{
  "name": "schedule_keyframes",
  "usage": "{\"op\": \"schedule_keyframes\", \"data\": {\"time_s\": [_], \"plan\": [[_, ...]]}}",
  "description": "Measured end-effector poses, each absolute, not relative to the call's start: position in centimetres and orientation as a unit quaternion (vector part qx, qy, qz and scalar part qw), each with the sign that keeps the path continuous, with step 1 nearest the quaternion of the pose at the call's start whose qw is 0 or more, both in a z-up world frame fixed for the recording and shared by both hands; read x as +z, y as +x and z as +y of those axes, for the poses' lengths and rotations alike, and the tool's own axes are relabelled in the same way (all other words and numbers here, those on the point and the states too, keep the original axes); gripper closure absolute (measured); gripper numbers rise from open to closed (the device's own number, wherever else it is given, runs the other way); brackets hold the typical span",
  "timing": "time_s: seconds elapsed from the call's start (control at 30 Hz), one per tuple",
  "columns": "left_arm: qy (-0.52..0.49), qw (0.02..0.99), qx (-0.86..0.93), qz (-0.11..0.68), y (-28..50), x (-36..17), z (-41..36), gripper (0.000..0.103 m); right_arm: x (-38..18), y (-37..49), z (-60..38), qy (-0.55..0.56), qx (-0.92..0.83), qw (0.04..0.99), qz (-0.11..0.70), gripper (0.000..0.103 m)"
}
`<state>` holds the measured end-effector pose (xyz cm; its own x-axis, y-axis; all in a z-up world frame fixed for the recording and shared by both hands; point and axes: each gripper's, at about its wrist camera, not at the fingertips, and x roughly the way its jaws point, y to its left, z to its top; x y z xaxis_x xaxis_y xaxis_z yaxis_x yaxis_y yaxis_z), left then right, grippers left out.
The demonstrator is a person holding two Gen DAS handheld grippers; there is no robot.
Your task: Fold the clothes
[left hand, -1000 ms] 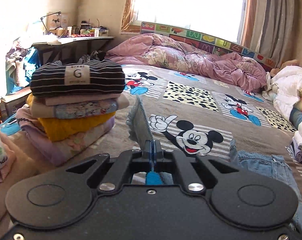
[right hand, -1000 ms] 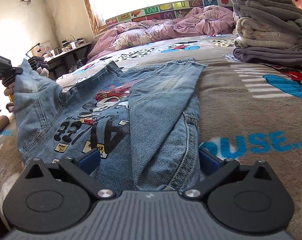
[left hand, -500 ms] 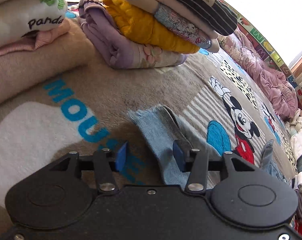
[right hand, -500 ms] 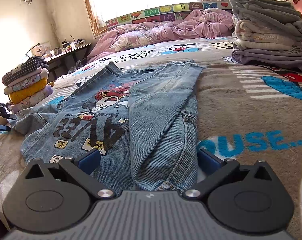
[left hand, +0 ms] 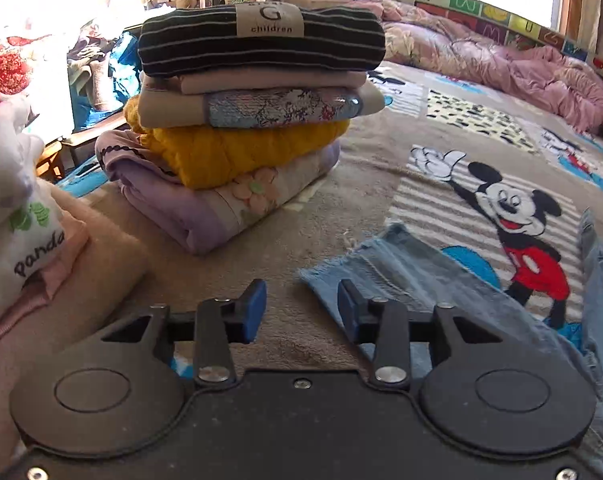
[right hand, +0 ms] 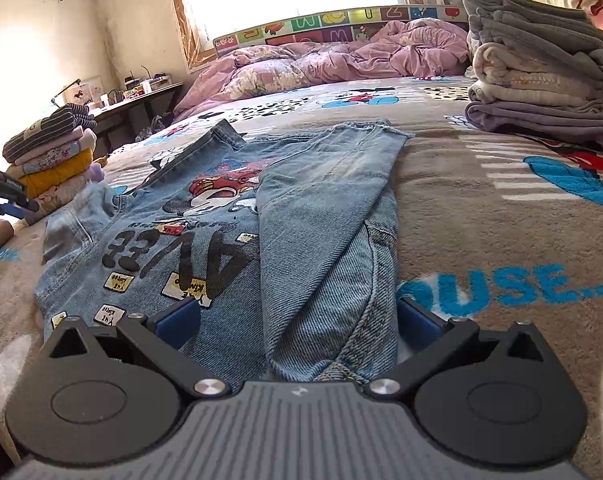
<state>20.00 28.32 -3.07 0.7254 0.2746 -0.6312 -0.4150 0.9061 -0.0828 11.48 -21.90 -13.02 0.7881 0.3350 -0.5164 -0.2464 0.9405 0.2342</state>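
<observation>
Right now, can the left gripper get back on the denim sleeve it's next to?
Probably yes. The left gripper, whose jaws have just been opening, is empty over bare blanket. The frayed sleeve cuff of the denim jacket lies flat just beside its right finger, nothing between them. The folded stack sits clear behind.

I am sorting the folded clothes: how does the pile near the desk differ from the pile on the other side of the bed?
The desk-side pile is colourful, with a black striped top piece; the grey pile is grey, cream and lilac. The grey pile appears taller. Both lie neatly folded on the blanket.
</observation>
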Motion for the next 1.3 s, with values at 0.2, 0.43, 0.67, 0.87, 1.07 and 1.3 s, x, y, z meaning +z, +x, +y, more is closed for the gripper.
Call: {"op": "schedule_keyframes", "data": {"time_s": [0.2,0.43,0.67,0.87,1.07,1.3], "plan": [[-0.181,0.916,0.141,0.328,18.3,-2.8,24.2,0.055,-12.9,11.4,-21.9,0.077,0.154,0.942,0.287,0.000],[-0.302,0.871,0.151,0.357,17.4,-7.2,20.9,0.059,-12.9,11.3,-22.0,0.075,0.153,0.943,0.287,0.000],[-0.292,0.876,0.195,0.330,16.6,-7.9,22.3,0.103,-12.9,11.1,-21.9,0.070,0.154,0.943,0.287,0.000],[-0.223,0.925,0.095,0.293,14.1,-5.2,16.3,0.096,-12.9,11.2,-21.7,0.064,0.151,0.943,0.289,0.000],[-0.130,0.924,0.080,0.352,14.2,-8.2,10.9,0.086,-12.9,11.1,-21.8,0.065,0.153,0.942,0.290,0.000],[-0.111,0.954,0.034,0.277,16.7,-5.2,10.2,0.074,-12.8,10.9,-22.0,0.057,0.153,0.941,0.298,0.000]]}}
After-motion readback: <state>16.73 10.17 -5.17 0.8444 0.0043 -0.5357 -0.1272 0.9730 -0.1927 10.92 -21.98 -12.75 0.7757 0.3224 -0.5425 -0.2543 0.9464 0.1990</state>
